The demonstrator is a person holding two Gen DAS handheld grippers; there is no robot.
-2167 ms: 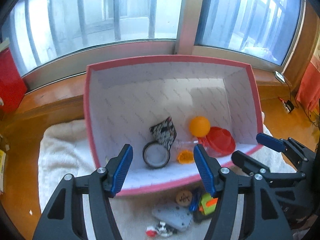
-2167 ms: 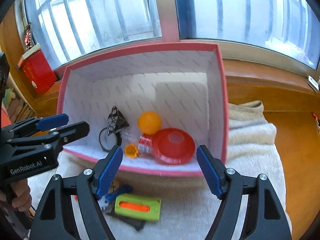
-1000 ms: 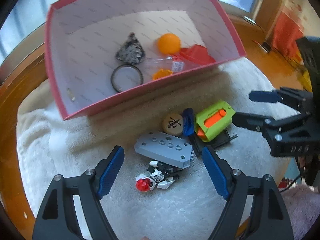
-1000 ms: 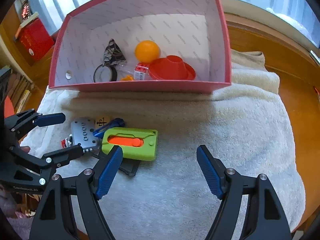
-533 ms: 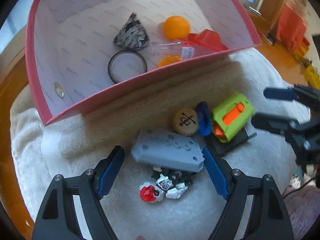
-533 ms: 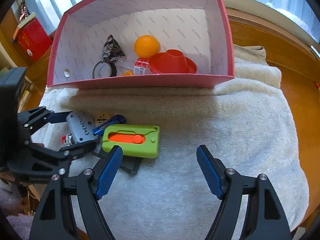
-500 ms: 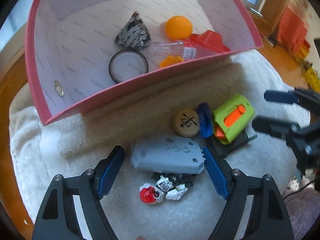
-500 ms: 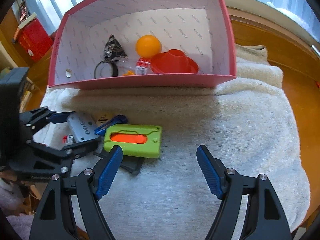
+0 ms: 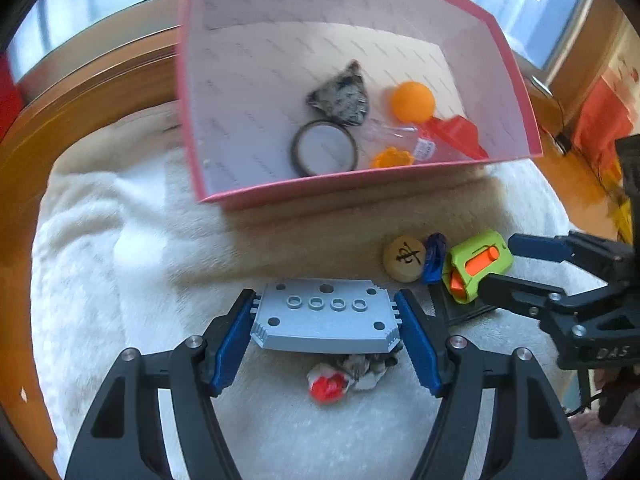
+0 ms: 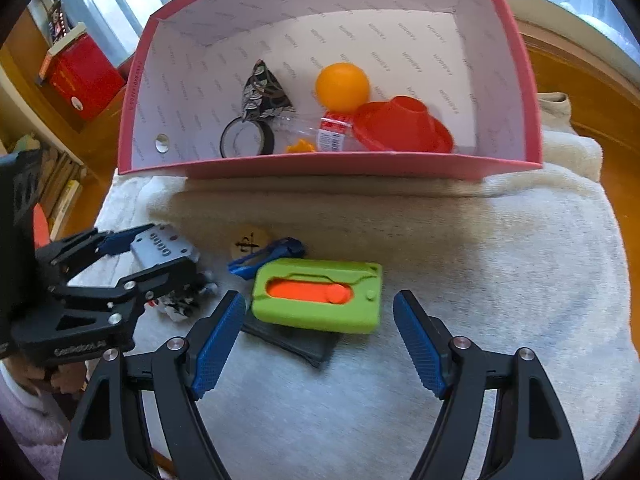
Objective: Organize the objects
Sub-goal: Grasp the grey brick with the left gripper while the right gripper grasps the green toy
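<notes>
A grey studded plate [image 9: 326,318] lies on the white towel [image 9: 120,280], and my left gripper [image 9: 326,312] is down around it. Its jaws are closing, and the blue pads meet the plate's two short ends. From the right wrist view the left gripper [image 10: 148,258] and plate [image 10: 162,248] sit at the left. My right gripper [image 10: 318,320] hangs open just short of a green case with an orange slider [image 10: 316,294]; its pads flank the case without touching. In the left wrist view the right gripper [image 9: 516,266] is beside the green case [image 9: 478,262].
The pink box [image 10: 328,168] behind holds an orange ball [image 10: 342,84], a red cone [image 10: 404,126], a tape ring [image 10: 246,140] and a patterned pouch [image 10: 262,92]. A wooden disc [image 9: 404,258], a blue clip [image 9: 434,254] and a small red-white toy [image 9: 340,380] lie on the towel.
My left gripper dropped onto the grey plate, rolled, and its jaws narrowed onto the plate's ends. My right gripper drifted closer to the green case, still open.
</notes>
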